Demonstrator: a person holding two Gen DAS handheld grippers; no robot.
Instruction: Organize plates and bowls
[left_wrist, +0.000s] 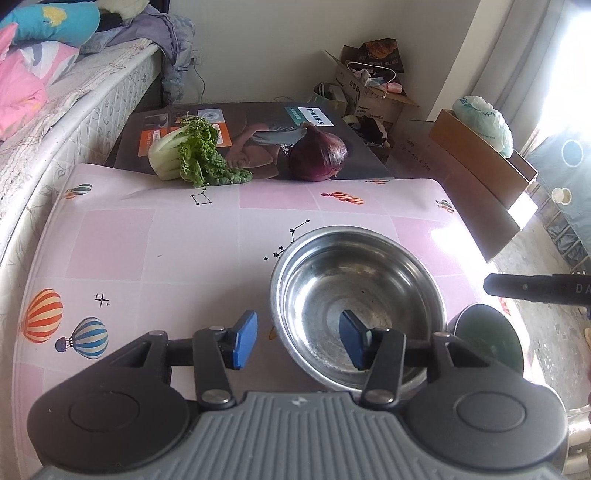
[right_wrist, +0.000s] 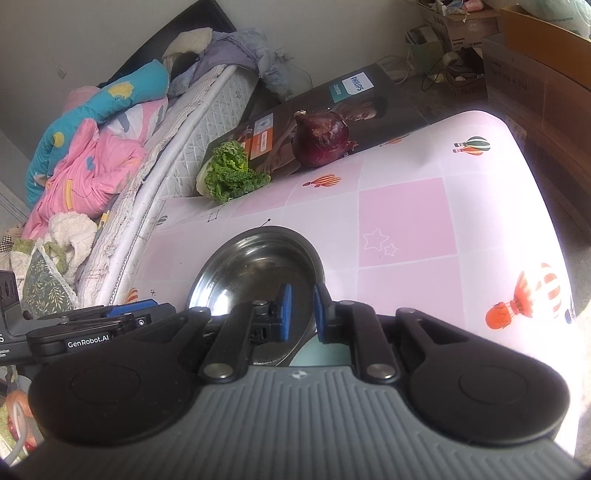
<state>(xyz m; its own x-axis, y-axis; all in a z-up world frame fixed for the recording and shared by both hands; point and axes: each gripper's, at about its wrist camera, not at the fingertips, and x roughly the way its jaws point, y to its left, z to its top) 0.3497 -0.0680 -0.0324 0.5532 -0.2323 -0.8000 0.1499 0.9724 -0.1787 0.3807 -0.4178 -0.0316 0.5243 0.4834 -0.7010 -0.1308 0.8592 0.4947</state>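
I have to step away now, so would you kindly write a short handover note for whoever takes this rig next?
Left gripper: open, straddling the near rim of the steel bowl, one finger inside, one outside.
Right gripper: narrowly open, not gripping anything I can see, fingers over the same bowl's right rim.
A dark green bowl sits just right of the steel one on the pink table.
Done: nothing stacked yet.
Left: grip and group the bowls; no plates in view.
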